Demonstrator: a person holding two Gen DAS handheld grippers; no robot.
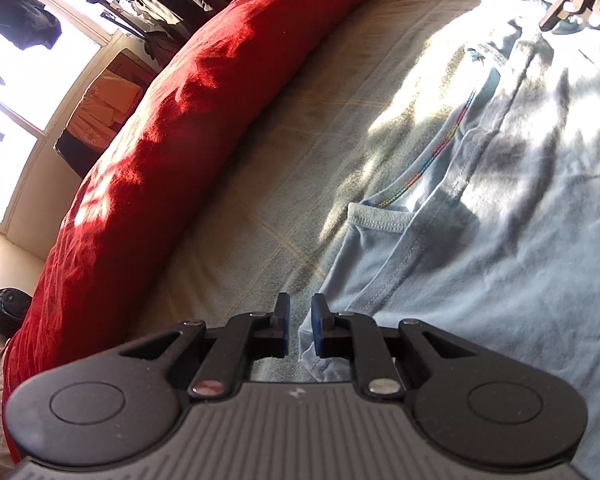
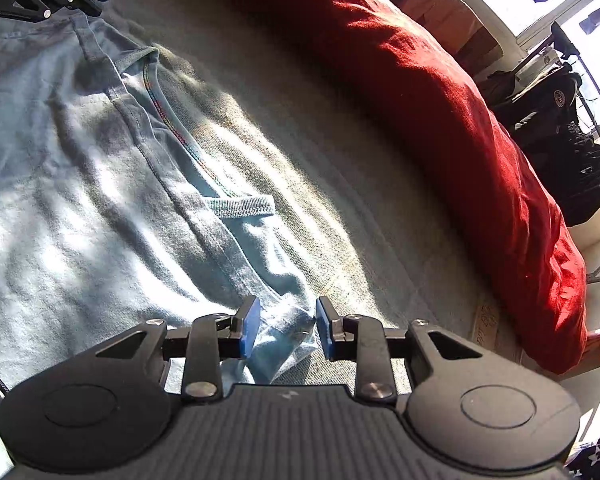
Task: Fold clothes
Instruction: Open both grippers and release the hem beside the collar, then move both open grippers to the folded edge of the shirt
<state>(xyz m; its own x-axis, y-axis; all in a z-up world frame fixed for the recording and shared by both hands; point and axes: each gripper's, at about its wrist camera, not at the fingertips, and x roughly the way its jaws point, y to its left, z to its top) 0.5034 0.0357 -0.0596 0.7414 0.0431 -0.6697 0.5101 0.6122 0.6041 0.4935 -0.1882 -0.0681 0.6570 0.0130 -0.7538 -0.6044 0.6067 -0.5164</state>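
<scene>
The light-blue T-shirt (image 1: 480, 240) lies flat on the bed — left gripper (image 1: 301, 330) parted beside its sleeve edge, right gripper (image 2: 286, 328) parted astride the other sleeve's bunched corner.

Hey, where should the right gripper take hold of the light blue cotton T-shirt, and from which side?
Probably at the bunched shoulder corner of the light blue cotton T-shirt, lying between the open fingers of the right gripper. Come in low from the shirt's outer edge: there the fabric is rumpled up off the beige bedcover, giving a fold to pinch.

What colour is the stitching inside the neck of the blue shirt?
Rainbow: the stitching on the shirt runs red, yellow, green and blue. Left wrist view shows it best.
</scene>
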